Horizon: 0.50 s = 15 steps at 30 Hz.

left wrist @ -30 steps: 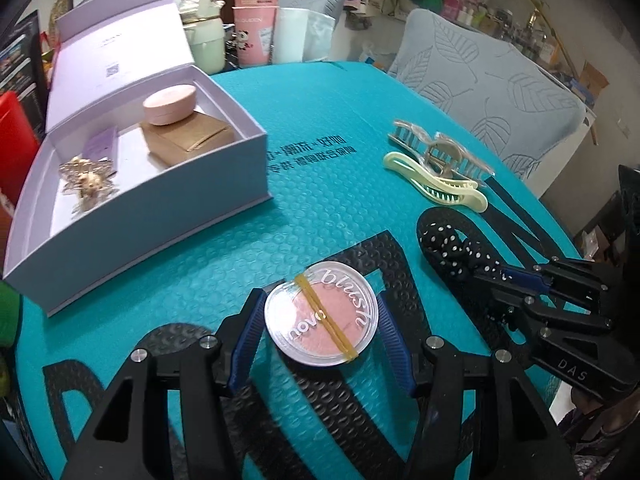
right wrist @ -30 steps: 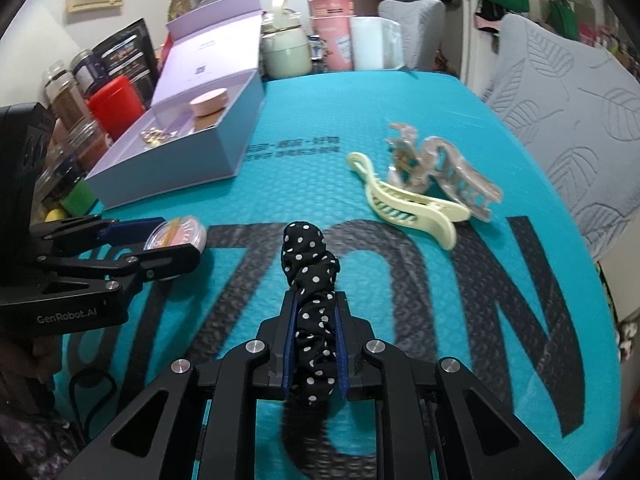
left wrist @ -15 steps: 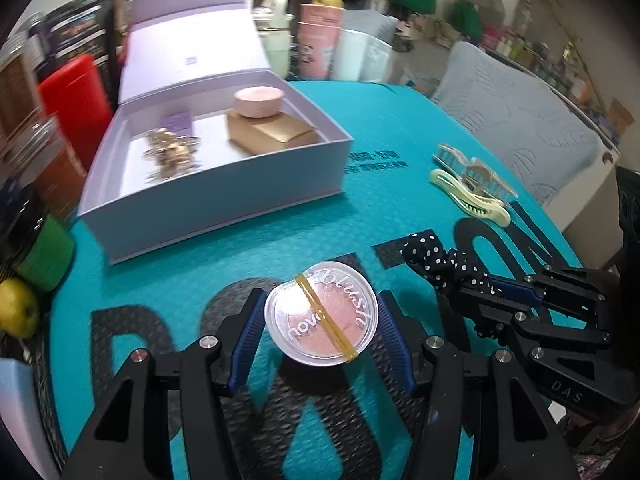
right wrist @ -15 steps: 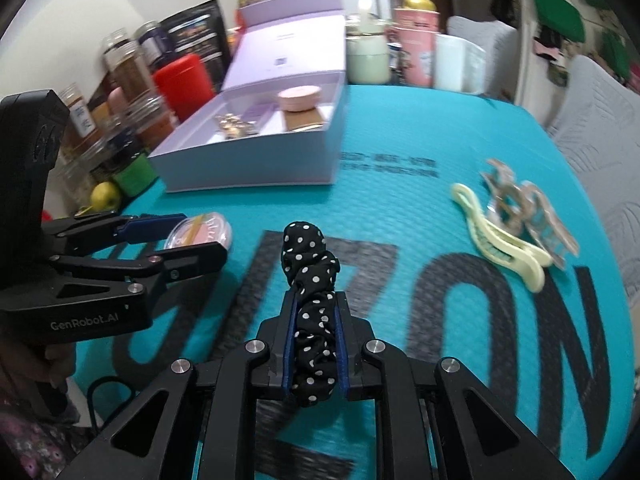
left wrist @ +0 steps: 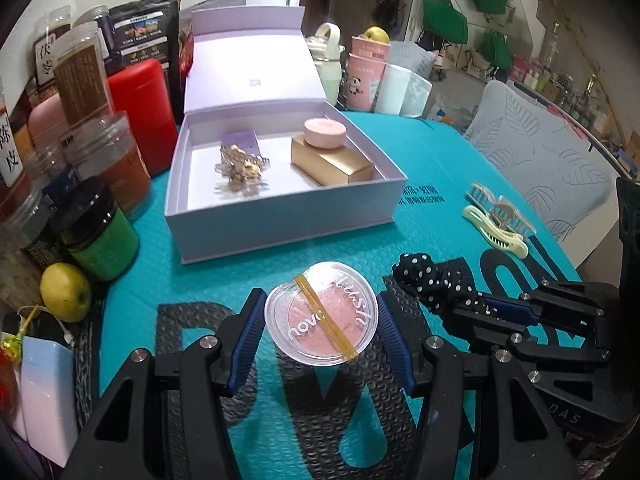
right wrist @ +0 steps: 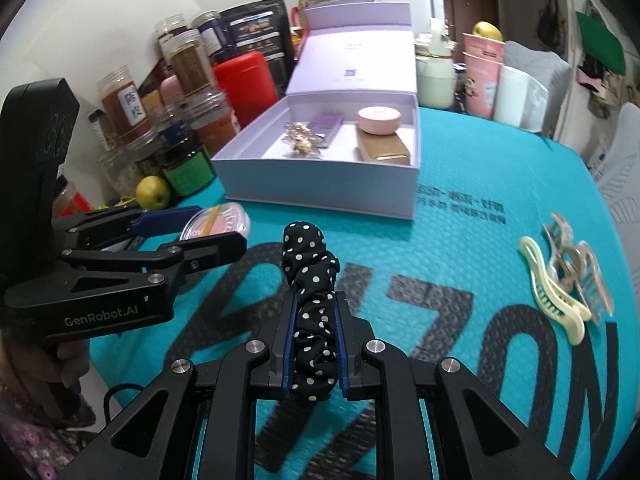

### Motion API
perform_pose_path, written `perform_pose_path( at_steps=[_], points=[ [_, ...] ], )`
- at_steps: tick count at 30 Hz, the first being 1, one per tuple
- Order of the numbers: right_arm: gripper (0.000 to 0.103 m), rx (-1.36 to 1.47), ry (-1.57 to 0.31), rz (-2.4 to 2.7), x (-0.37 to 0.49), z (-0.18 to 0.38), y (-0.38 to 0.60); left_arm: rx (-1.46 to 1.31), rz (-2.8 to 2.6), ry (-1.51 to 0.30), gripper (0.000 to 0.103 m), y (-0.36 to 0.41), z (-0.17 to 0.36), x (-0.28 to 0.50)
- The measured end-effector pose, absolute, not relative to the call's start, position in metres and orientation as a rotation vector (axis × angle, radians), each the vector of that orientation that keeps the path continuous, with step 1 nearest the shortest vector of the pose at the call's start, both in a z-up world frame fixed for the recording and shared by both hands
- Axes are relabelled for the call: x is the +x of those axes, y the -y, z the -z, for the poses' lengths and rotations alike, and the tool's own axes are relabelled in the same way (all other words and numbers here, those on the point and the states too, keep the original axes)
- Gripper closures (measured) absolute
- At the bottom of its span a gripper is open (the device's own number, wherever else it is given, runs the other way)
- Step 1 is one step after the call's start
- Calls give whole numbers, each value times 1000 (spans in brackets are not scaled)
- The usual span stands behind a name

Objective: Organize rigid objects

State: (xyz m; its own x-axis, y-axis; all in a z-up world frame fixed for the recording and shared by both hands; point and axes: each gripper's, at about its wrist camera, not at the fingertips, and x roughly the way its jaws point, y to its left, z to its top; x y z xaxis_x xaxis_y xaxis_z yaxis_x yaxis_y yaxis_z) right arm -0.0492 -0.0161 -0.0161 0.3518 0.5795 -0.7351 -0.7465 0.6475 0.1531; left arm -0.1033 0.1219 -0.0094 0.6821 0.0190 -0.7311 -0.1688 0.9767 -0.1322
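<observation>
My left gripper (left wrist: 320, 320) is shut on a round clear blush compact (left wrist: 321, 317) with a yellow band, held above the teal mat; it also shows in the right wrist view (right wrist: 216, 222). My right gripper (right wrist: 314, 320) is shut on a black polka-dot scrunchie (right wrist: 310, 276), seen too in the left wrist view (left wrist: 432, 280). The open lilac box (left wrist: 280, 216) lies ahead, holding a gold brooch (left wrist: 240, 166), a gold carton (left wrist: 332, 160) and a pink jar (left wrist: 324, 132). Two claw hair clips (left wrist: 496, 220) lie to the right.
Jars, a red canister (left wrist: 140, 116) and a yellow-green fruit (left wrist: 64, 292) crowd the left edge. Cups and a pale green jug (left wrist: 332, 68) stand behind the box. A grey chair (left wrist: 540, 152) is at the right. The teal mat (left wrist: 420, 148) covers the table.
Both grippers have swung left toward the lilac box, carrying the compact and the scrunchie. The box now sits nearer the centre; the hair clips have slid right.
</observation>
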Motion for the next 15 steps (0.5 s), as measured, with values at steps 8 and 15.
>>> perform_pose_path(
  at_steps=[8,15],
  points=[
    [87,-247,-822,-890,-41,-1,4,-193,-115,-778,48,-130,-7,-97],
    [87,-286,-774,-916,-29,-20,-5,-181,-130,-737,48,-139,-21,-89]
  ],
)
